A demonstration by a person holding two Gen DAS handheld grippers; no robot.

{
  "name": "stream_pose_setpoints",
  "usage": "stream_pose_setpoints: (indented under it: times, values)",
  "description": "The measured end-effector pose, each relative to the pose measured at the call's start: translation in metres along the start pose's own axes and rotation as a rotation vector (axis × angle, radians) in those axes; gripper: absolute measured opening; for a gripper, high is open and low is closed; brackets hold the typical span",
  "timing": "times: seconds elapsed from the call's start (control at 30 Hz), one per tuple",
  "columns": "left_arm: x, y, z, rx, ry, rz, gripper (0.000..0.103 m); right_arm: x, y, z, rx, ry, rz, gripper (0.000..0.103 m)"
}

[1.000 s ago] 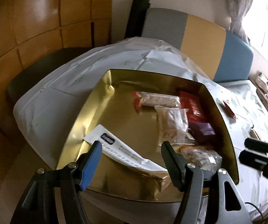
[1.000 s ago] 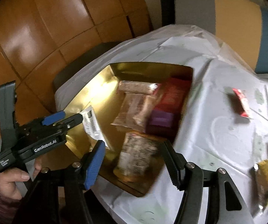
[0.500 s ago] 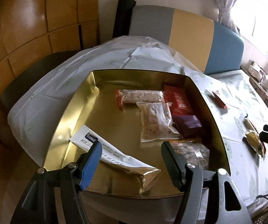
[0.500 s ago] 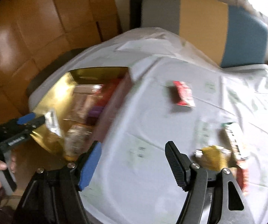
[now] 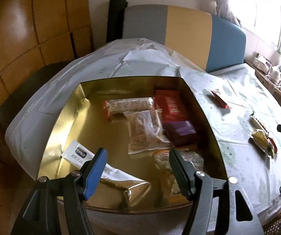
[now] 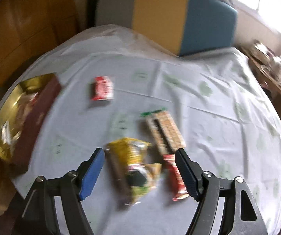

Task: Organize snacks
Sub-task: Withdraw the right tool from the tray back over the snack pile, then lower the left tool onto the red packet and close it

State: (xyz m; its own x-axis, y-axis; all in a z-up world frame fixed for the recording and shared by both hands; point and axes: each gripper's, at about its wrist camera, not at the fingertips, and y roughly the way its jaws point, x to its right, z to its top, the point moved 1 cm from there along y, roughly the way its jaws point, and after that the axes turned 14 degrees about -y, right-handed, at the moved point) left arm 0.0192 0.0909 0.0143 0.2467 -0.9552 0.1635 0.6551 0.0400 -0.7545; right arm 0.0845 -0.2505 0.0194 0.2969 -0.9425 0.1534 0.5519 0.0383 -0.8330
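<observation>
Swinging away from the gold rectangular tin (image 5: 66,117), the right gripper (image 6: 139,171) now hovers wide open, empty, over a yellow crinkled packet (image 6: 132,160). Six snacks are tinned; four remain on the white tablecloth (image 6: 209,107) (left gripper (image 5: 137,168) also open, empty).

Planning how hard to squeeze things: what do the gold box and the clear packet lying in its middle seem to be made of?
The gold box looks like polished metal, probably tin: its inner walls mirror the light and the snacks. The clear packet looks like thin, glossy plastic film: its brown contents show through and its sealed edges crinkle.
</observation>
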Motion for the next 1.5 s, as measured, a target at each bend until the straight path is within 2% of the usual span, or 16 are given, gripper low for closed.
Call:
stream_pose_setpoints:
  times: [0.07,0.13,0.23,0.33,0.47,0.67,0.77,0.9,1.1,1.23,1.5]
  values:
    - [0.006,0.001,0.0,-0.003,0.014,0.0,0.067,0.021,0.008,-0.01,-0.002,0.096,0.006,0.075]
    - [0.014,0.001,0.002,-0.003,0.03,-0.006,0.067,0.032,0.016,-0.015,-0.058,0.16,-0.024,0.075]
    - [0.029,-0.001,0.006,-0.006,0.049,-0.036,0.067,0.054,0.013,-0.018,-0.041,0.256,-0.052,0.076]
    - [0.048,-0.001,0.013,-0.018,0.07,-0.085,0.067,0.073,0.011,-0.025,-0.039,0.366,-0.049,0.08]
    - [0.081,-0.001,0.021,-0.046,0.107,-0.162,0.067,0.091,0.007,-0.034,-0.032,0.48,-0.046,0.082]
    - [0.138,0.02,0.035,-0.146,0.148,-0.262,0.067,0.091,0.003,-0.035,-0.012,0.496,-0.036,0.084]
    - [0.161,0.036,0.042,-0.177,0.151,-0.255,0.067,0.091,0.0,-0.035,0.004,0.495,-0.037,0.085]
    - [0.2,0.067,0.052,-0.176,0.212,-0.206,0.067,0.097,-0.005,-0.036,0.03,0.521,-0.033,0.087]
    - [0.238,0.123,0.061,-0.273,0.187,-0.226,0.067,0.102,-0.007,-0.036,0.042,0.546,-0.024,0.088]
    - [0.253,0.157,0.066,-0.317,0.156,-0.189,0.067,0.101,-0.006,-0.034,0.046,0.536,-0.007,0.088]
    - [0.269,0.201,0.067,-0.323,0.156,-0.079,0.067,0.095,-0.005,-0.031,0.049,0.523,0.036,0.089]
